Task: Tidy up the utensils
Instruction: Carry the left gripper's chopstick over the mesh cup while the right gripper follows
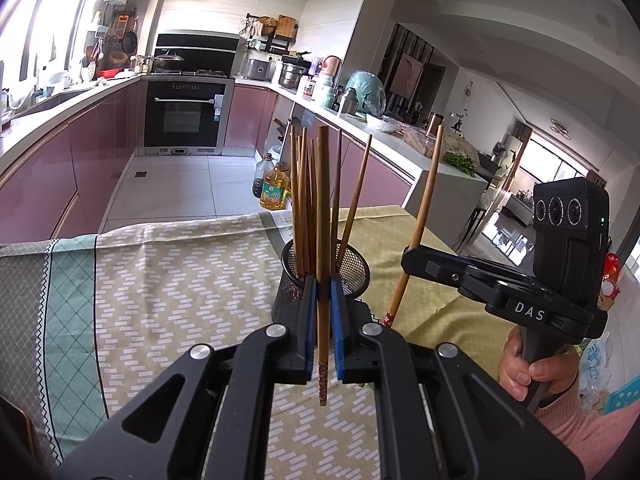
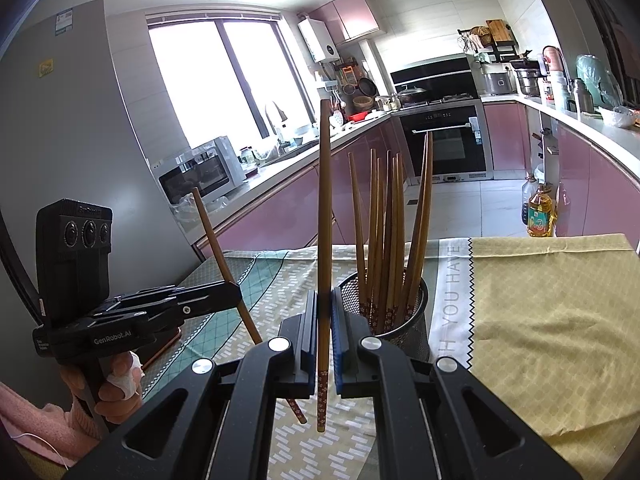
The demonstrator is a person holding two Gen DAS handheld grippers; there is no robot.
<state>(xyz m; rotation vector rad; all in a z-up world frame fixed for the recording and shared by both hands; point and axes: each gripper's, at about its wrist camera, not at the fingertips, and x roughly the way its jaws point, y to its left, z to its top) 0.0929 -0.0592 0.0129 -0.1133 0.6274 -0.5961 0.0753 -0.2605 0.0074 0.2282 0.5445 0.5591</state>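
Observation:
A black mesh holder stands on the table with several brown chopsticks upright in it. My left gripper is shut on one chopstick, held upright just in front of the holder. My right gripper is shut on another chopstick, also upright, just left of the holder. In the left wrist view the right gripper shows at the right with its chopstick. In the right wrist view the left gripper shows at the left with its tilted chopstick.
The table carries a patterned green-and-beige cloth and a yellow cloth. Beyond the table's far edge are the kitchen floor, an oil bottle, pink cabinets and an oven.

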